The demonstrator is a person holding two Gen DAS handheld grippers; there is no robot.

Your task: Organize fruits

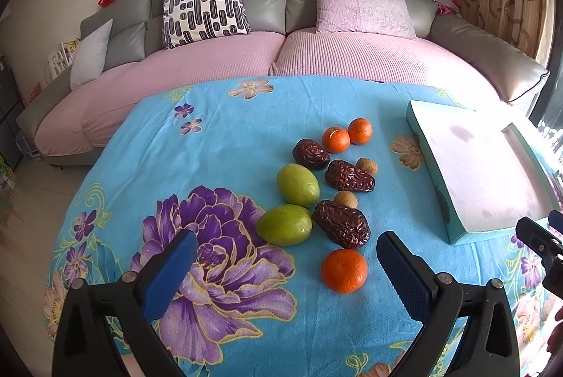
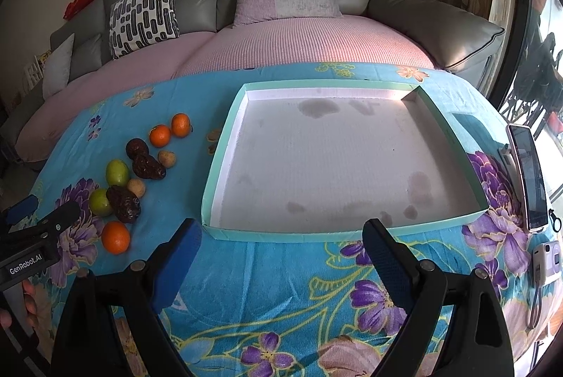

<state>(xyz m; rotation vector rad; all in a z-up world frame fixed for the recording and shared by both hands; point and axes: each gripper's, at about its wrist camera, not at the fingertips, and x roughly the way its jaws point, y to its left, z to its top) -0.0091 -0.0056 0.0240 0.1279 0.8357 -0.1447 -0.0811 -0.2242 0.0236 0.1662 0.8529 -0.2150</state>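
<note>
Left tongs (image 1: pixel 286 245) were wide open over the floral blue cloth (image 1: pixel 225 145) on the surface, gripping nothing, blue pads spread either side of the big purple flower print. Just ahead of them the fruit sat in a loose bunch: two green ones (image 1: pixel 284 224) side by side, then three wrinkly dark dates (image 1: pixel 340 223) running back in a line, two small tan round ones (image 1: pixel 346 199) tucked beside the dates, and three oranges, one (image 1: pixel 344 270) nearest the tongs and a touching pair (image 1: pixel 336 139) at the far end. Right of the pile was the shallow teal-edged tray (image 2: pixel 225 116), white inside with a few darkish stains and no fruit in it. Right tongs (image 2: pixel 281 236) hovered at the tray's near edge, also spread open and empty. Far right, a phone (image 2: pixel 527 176) stood propped near the cloth's edge, with a small white-and-purple camera-looking gadget (image 2: pixel 545 259) lying just below it.
</note>
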